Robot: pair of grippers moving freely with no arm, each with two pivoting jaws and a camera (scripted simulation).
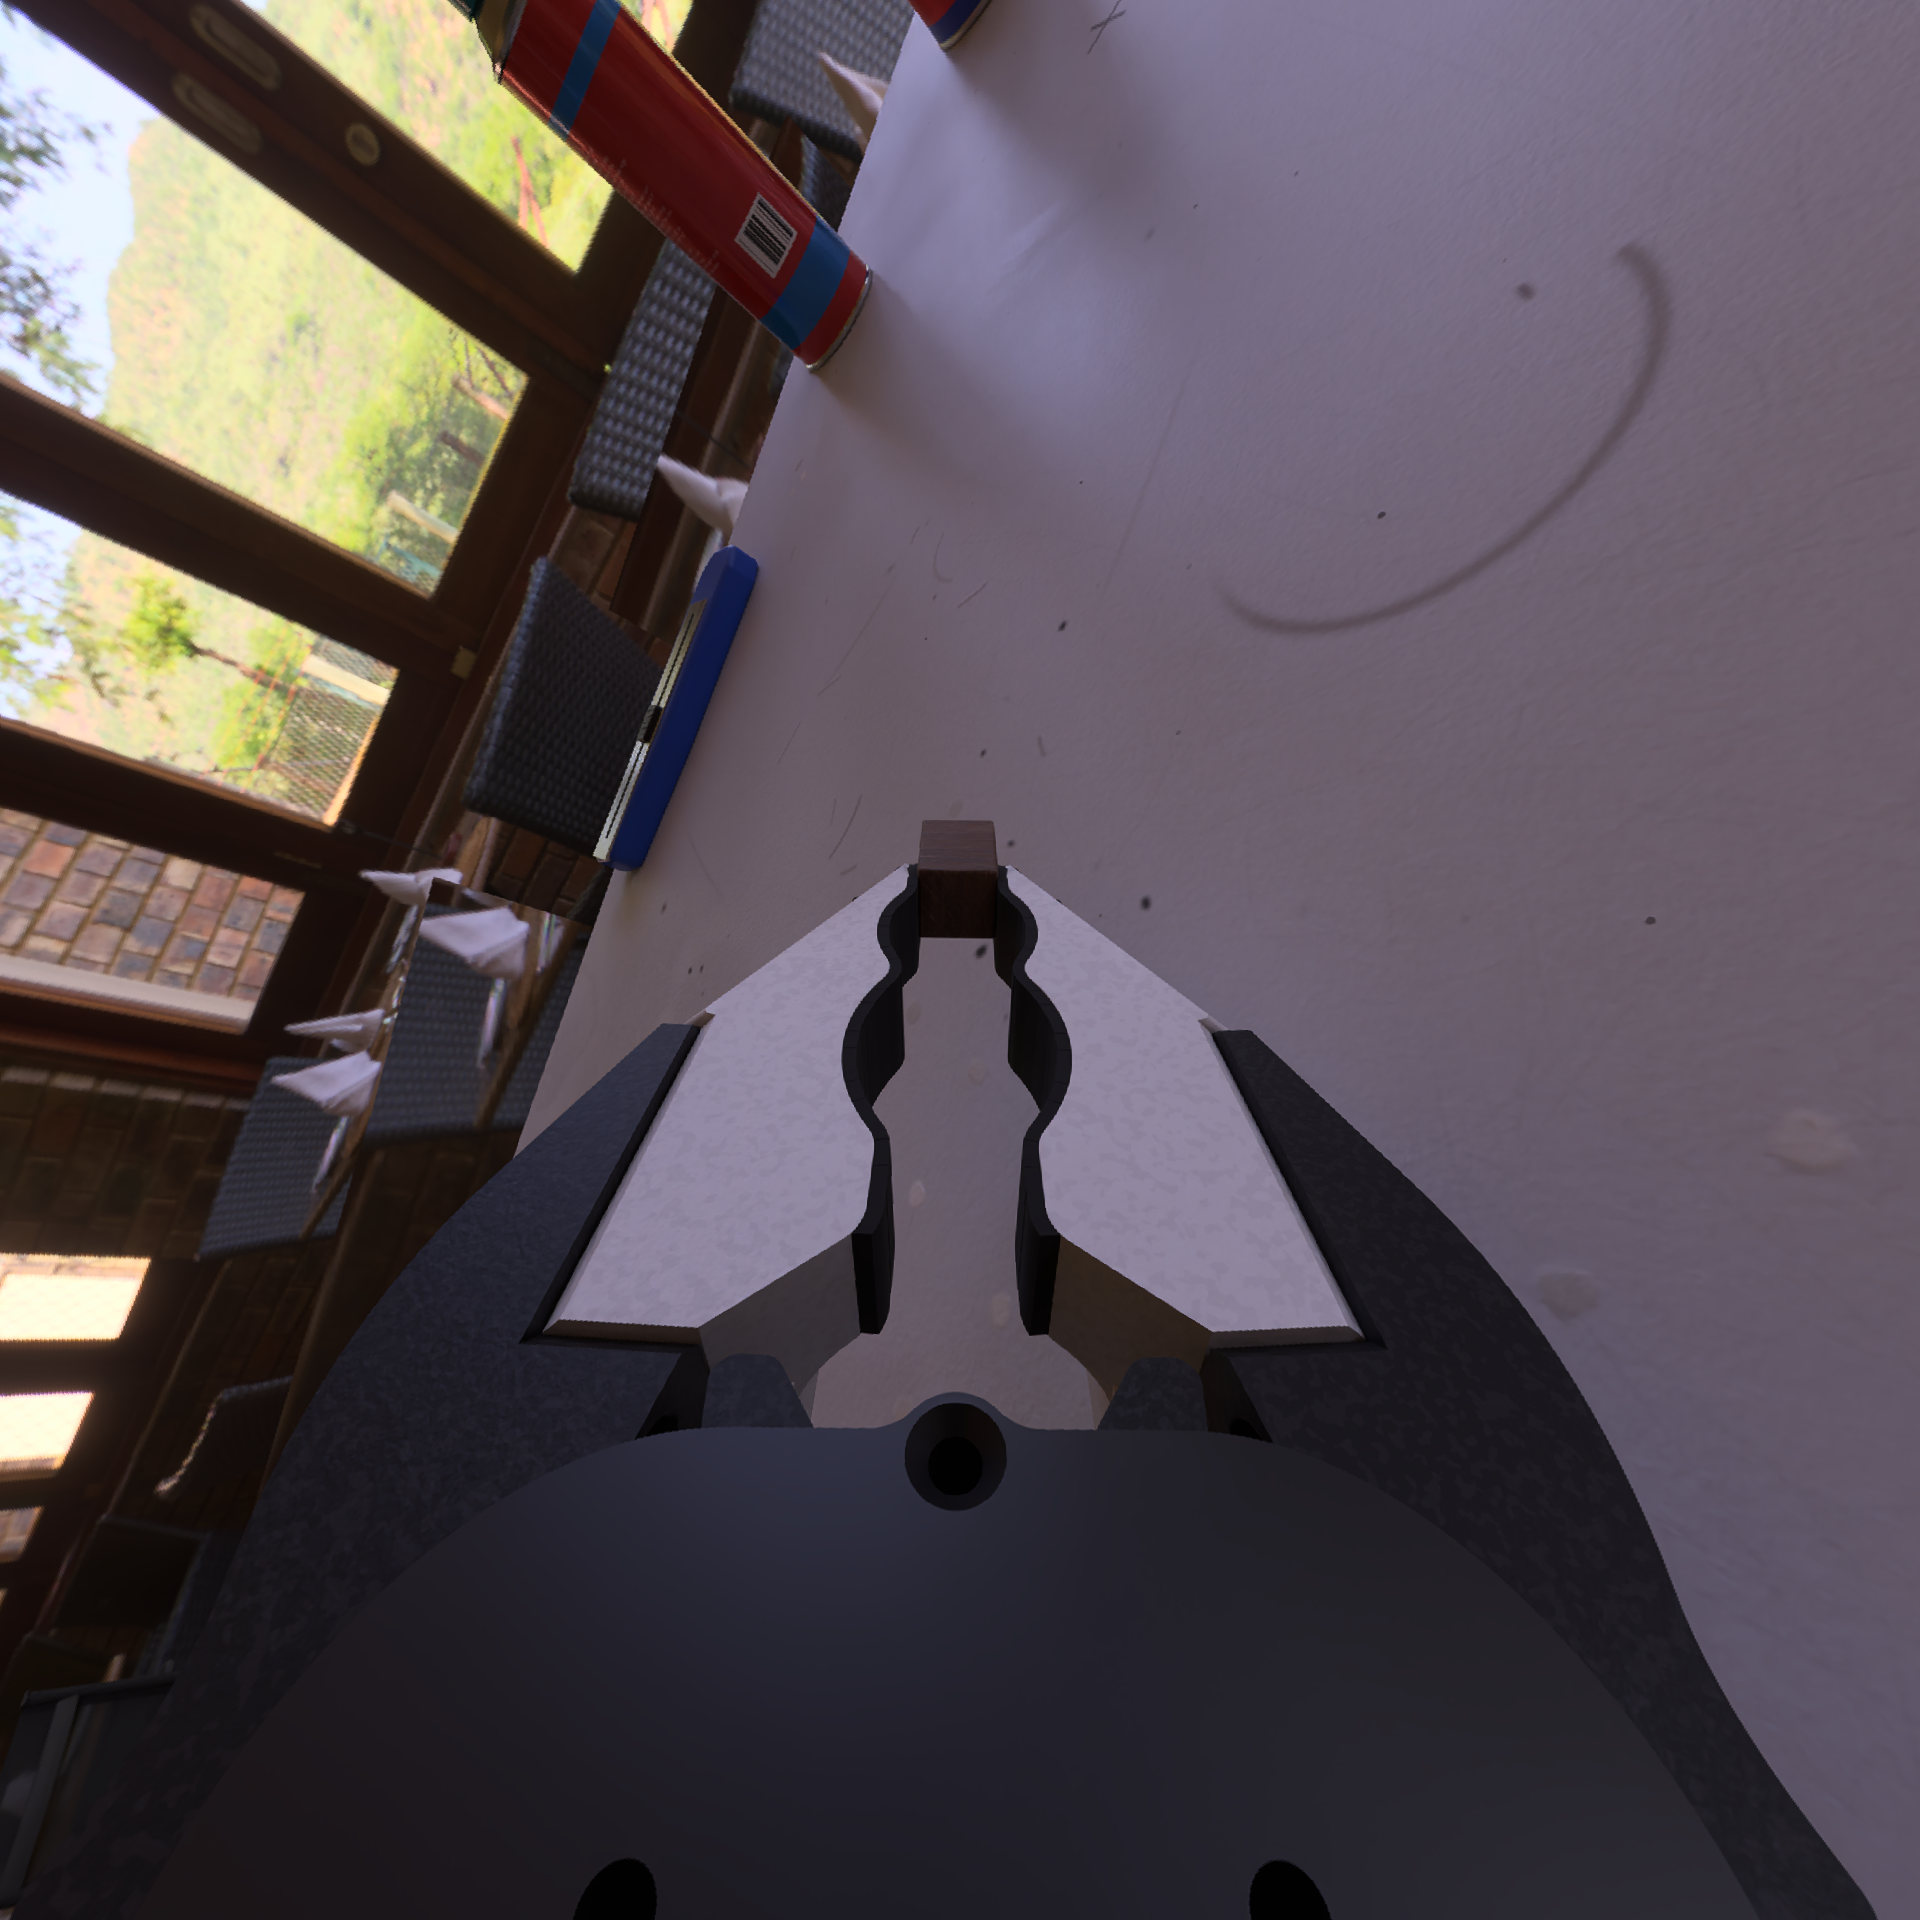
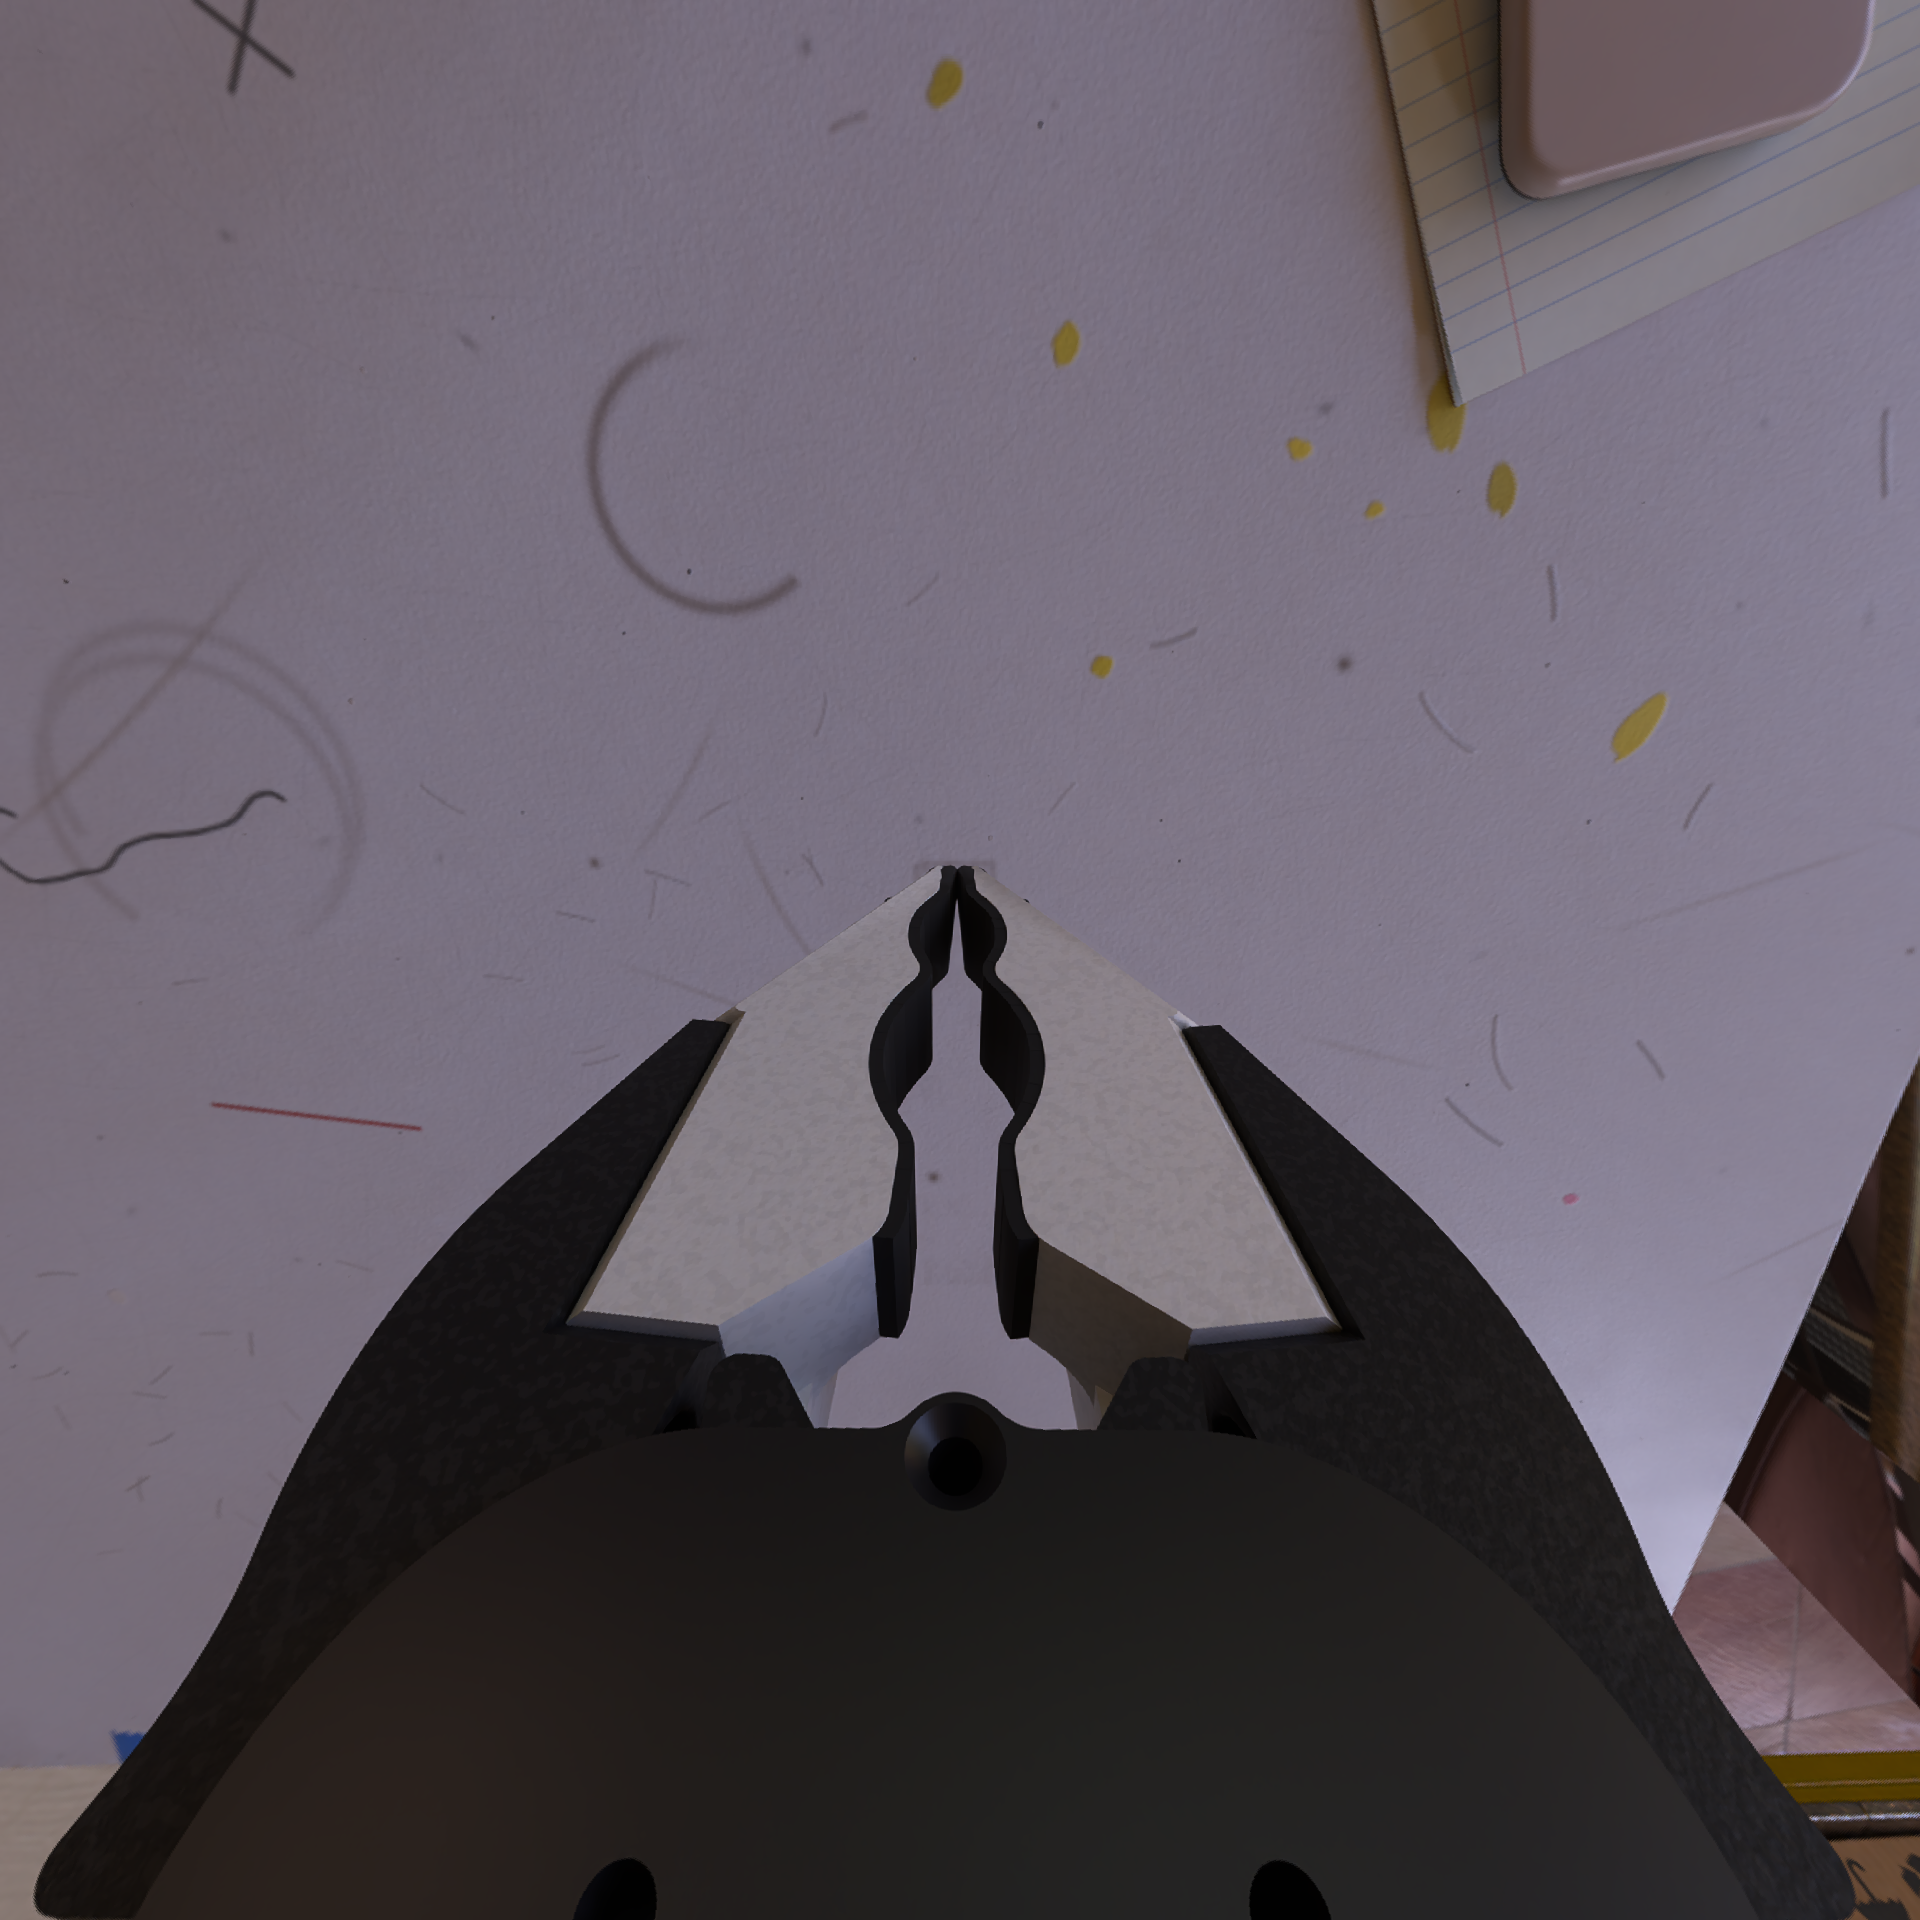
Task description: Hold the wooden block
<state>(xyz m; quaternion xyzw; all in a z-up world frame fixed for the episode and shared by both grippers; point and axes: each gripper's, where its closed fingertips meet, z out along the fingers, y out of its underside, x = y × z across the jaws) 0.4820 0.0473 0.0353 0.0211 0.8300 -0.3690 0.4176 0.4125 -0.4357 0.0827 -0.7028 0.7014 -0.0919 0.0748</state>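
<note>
A small dark brown wooden block (image 1: 957, 878) sits clamped between the tips of my left gripper (image 1: 957, 902), which is shut on it over the white table (image 1: 1351, 831). The block's far end sticks out past the fingertips. In the right wrist view my right gripper (image 2: 957, 883) is shut with its tips together and nothing between them, pointing down at the white table (image 2: 935, 520). The block does not show in the right wrist view.
A red and blue can (image 1: 686, 177) and a blue flat box (image 1: 686, 707) stand along the table's left edge. A lined notepad (image 2: 1621, 239) with a pinkish tray (image 2: 1683, 83) on it lies at the far right. The table edge (image 2: 1787, 1340) runs at the right.
</note>
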